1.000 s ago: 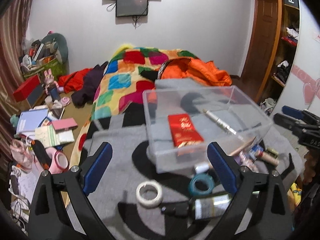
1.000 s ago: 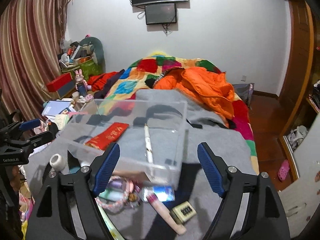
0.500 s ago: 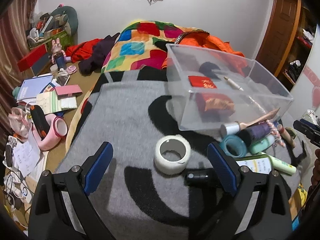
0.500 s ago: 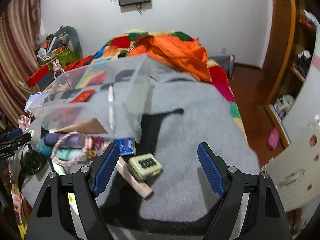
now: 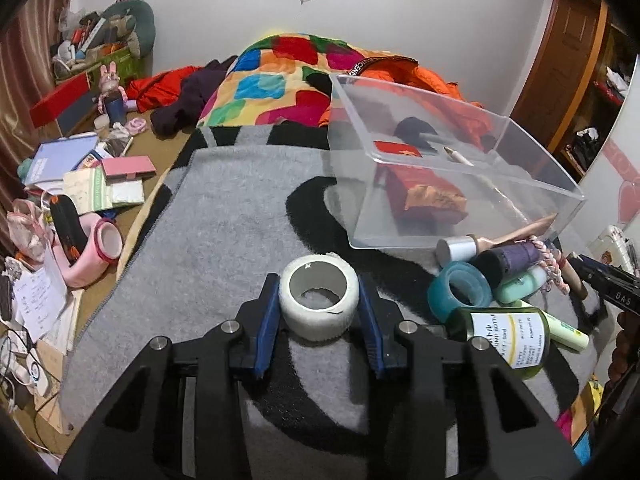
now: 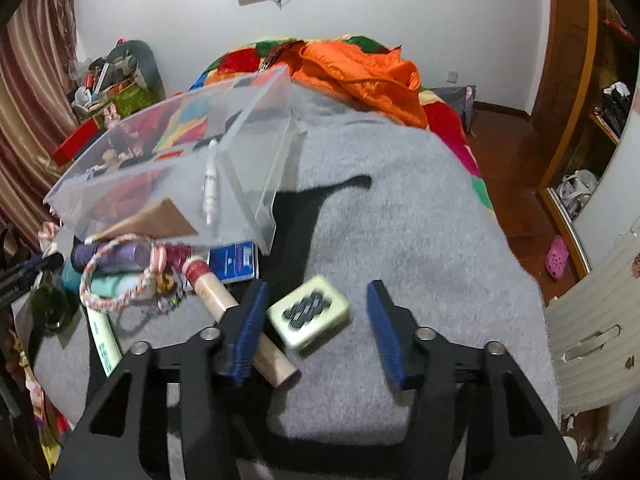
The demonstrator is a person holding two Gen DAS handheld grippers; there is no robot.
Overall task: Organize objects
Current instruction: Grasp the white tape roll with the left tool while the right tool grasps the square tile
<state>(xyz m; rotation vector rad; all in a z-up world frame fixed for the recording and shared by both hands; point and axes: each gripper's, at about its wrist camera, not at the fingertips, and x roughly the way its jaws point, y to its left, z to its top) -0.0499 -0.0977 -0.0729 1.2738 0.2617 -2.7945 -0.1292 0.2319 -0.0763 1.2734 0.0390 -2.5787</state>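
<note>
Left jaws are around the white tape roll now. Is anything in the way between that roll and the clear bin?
Nothing visible blocks it. Between the white tape roll and the clear bin lies only bare blanket. The blue tape roll and green bottle sit off to the right. The bin is open on top.

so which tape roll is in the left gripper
The white tape roll, between the left gripper pads; the teal tape roll lies free by the bottles.
</note>
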